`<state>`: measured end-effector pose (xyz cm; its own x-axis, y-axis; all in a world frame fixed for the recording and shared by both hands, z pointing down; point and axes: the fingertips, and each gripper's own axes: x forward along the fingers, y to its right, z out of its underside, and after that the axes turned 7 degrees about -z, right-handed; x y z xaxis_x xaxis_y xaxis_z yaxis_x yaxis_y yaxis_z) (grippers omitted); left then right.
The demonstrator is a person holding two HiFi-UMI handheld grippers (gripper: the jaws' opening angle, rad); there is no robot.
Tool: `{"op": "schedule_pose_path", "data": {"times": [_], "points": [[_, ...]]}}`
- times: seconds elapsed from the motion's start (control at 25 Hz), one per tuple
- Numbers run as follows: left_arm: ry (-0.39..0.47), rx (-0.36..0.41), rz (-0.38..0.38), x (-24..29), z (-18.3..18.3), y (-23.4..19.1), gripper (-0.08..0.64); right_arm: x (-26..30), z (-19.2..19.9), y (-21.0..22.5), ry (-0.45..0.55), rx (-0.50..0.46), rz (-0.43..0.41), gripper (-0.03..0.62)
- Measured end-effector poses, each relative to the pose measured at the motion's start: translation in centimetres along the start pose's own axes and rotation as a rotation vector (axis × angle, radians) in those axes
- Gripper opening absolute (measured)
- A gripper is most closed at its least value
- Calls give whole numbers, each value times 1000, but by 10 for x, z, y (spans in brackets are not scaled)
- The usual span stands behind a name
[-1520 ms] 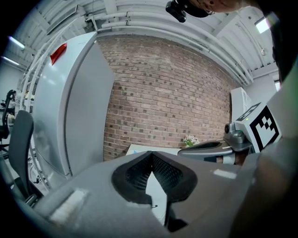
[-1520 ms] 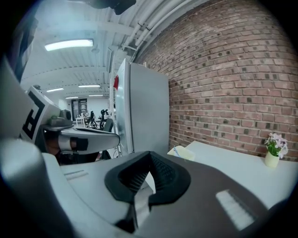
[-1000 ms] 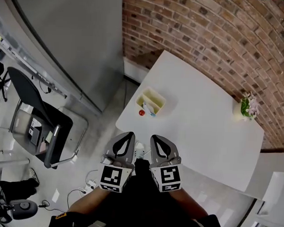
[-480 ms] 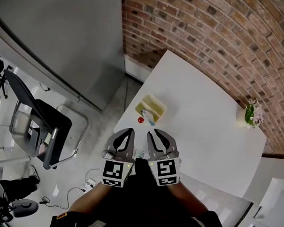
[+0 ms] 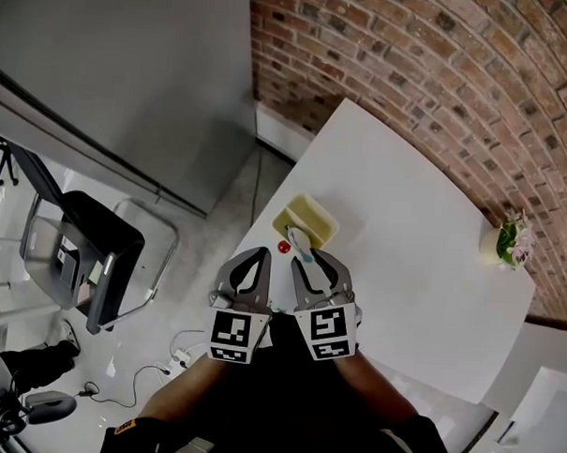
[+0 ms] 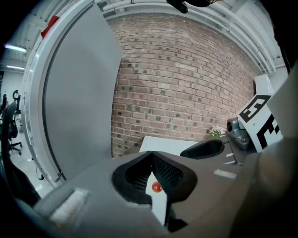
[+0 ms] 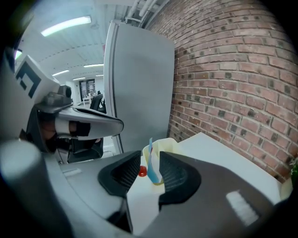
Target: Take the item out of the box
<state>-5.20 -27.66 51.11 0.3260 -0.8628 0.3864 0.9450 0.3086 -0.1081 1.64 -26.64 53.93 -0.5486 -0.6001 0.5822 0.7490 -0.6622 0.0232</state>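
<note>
Left gripper [image 6: 152, 155], pressed together, sees only the red ball [image 6: 157, 187]; right gripper [image 7: 150, 163], opening and empty, also sees the box [image 7: 168, 142] and blue item [image 7: 152, 162]; both now nearer the box.

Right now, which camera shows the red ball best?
The left gripper view: the red ball shows whole and unblocked through that gripper's jaws. The right gripper view puts it against one of its opening jaws; the head view shows a dot.

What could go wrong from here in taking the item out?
The box sits near the edge of the table; a nudge could push it off. The red ball beside it may roll away. On the right gripper the jaws are opening, empty; the thin blue item could slip from them.
</note>
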Motion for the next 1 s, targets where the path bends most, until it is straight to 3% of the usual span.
{"op": "schedule_pose_path", "data": {"times": [0.6, 1.0], "points": [[-48, -8, -35, 33, 20, -11, 5, 36, 30, 6, -117, -44, -41, 120], [-52, -10, -36, 38, 22, -12, 5, 41, 38, 10, -150, -67, -20, 41]]}}
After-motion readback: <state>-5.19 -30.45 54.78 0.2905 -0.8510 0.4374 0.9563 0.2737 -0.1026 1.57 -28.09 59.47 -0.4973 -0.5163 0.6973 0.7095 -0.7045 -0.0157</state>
